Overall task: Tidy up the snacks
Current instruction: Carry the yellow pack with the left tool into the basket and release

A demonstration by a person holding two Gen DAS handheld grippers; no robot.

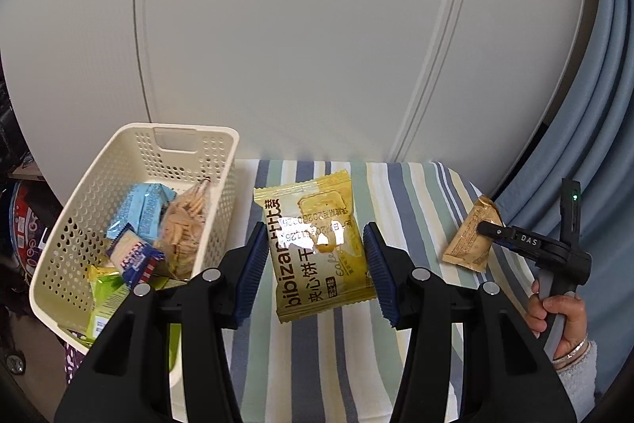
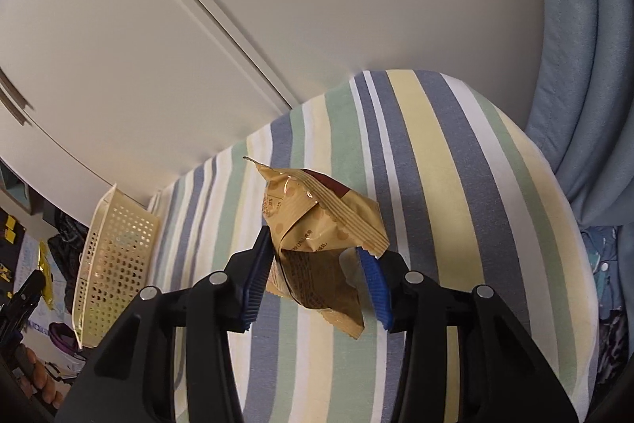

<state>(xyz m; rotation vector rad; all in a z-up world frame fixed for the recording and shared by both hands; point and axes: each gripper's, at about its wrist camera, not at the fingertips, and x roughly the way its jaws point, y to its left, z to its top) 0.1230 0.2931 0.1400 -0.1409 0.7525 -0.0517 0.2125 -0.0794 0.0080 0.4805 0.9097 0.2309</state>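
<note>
Left gripper (image 1: 315, 264) fills the bottom of the left wrist view, blue pads (image 1: 253, 266) spread wide, straddling the yellow sandwich-biscuit packet (image 1: 317, 248) that lies flat on the striped tablecloth (image 1: 412, 193). Jaws released; whether the pads touch the packet's edges can't be told, gap looks small on both sides.

Right gripper (image 2: 317, 278) is clenched on a small tan snack packet (image 2: 317, 224), crumpled between the pads and lifted clear of the cloth. In the left wrist view the same tan packet (image 1: 471, 238) hangs tilted at the right side of the table, with the person's hand (image 1: 558, 316) around the gripper handle.

Cream perforated basket (image 1: 130, 145) sits at the table's left end, just beside the yellow packet. Already inside: blue packet (image 1: 144, 209), clear bag of crisps (image 1: 184, 228), blue-and-white wafer packet (image 1: 134, 256), green packet (image 1: 105, 298). So two snacks seem left outside, one per gripper.

Step in hand, as I judge it: left grabs the yellow packet, right carries the tan one over to the basket.

Doing it well:
- Left: lower until the pads reach the cloth, then close across the packet's width. The film is slick and puffy, so pinch low and firm or it may pop out upward.
- Avoid snagging the tablecloth in the close.
- Right: the grip is on a crumpled fold, likely fine but light; move steadily, no jerks.
- The basket is on the far left, so the right arm crosses over the left; go one at a time or clear high.
- Drop from above the rim, into the free near-back area.
</note>
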